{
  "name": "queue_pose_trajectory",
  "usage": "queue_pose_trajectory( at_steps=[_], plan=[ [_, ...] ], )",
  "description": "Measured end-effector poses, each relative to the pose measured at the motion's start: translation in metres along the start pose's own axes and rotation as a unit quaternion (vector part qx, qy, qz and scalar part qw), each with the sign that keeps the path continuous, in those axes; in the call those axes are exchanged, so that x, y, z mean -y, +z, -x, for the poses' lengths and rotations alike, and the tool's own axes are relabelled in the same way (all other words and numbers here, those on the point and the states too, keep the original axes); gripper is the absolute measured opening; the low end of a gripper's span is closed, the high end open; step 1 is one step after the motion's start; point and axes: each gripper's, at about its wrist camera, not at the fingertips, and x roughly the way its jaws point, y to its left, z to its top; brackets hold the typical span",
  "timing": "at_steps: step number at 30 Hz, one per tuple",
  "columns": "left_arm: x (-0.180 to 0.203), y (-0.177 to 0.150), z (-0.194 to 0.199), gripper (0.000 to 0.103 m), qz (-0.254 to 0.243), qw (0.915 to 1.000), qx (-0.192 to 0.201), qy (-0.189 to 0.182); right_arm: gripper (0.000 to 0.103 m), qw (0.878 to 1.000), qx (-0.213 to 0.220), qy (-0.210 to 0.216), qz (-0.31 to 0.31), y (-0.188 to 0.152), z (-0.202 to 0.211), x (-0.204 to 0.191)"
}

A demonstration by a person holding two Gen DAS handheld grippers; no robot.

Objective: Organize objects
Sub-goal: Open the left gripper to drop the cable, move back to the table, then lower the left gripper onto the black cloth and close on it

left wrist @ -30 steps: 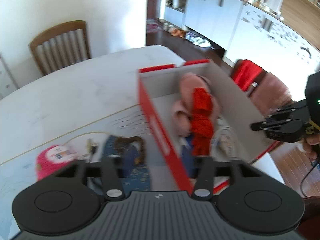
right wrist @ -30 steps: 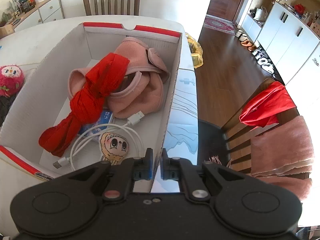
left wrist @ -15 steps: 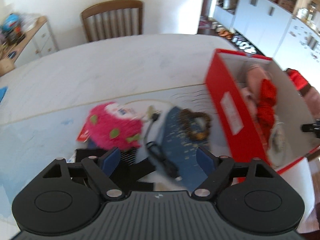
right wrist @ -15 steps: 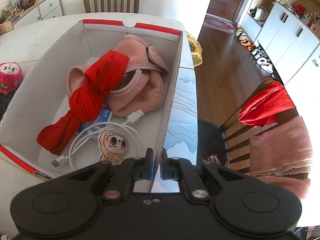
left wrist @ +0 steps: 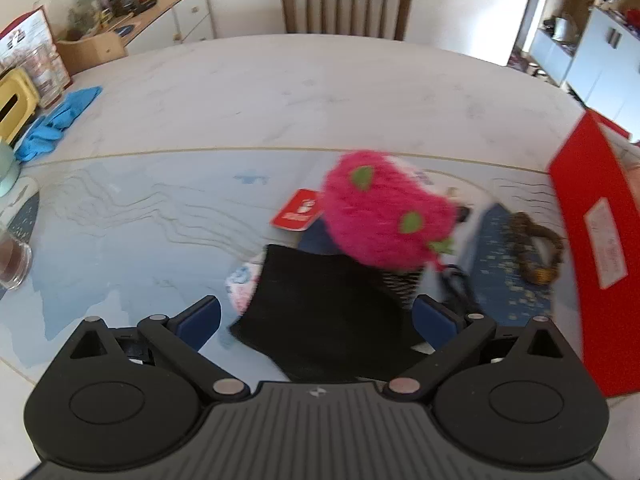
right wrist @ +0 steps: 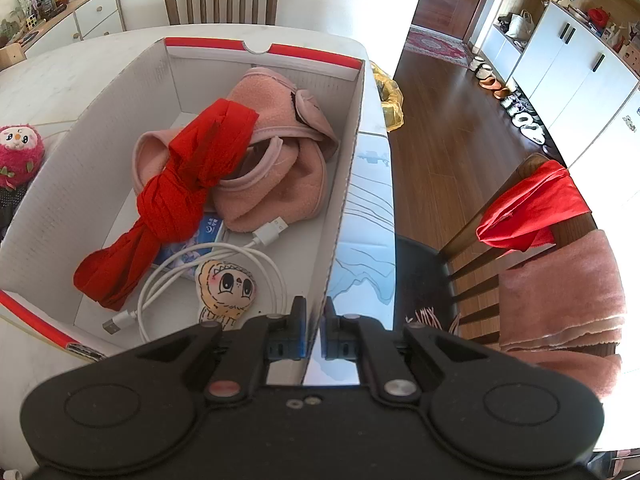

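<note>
Box [right wrist: 344, 184] x1; R gripper [right wrist: 314, 330] clamps wall | L gripper [left wrist: 316, 316] opening, empty, over 1 black cloth [left wrist: 320, 320]

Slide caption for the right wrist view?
Right gripper shut on the box wall; pink garment, red cloth and cable inside.

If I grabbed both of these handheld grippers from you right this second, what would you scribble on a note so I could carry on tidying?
Left gripper: jaws opening wide, nothing pinched; the black cloth lies between and below its fingers.
Right gripper: shut on the near wall of the red box, steadying it.
Done: in the box are the pink fleece, red scarf, white cable and cartoon charm.
Left, on the table beside the box: black cloth, pink plush, blue pouch, bead bracelet, red card.
Likely next: the black cloth.
</note>
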Motion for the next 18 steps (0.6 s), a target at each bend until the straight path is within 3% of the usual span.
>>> queue_pose_trajectory(
  at_steps=[7, 18],
  plan=[
    [-0.017, -0.006, -0.029, 0.102, 0.025, 0.9992, -0.027, 0.012, 0.006, 1.000, -0.001, -0.001, 0.001, -0.001, 0.001, 0.002],
    [-0.016, -0.018, -0.043, 0.101, 0.019, 0.9995, -0.016, 0.020, 0.006, 1.000, -0.007, -0.003, 0.003, -0.005, 0.000, 0.003]
  ],
)
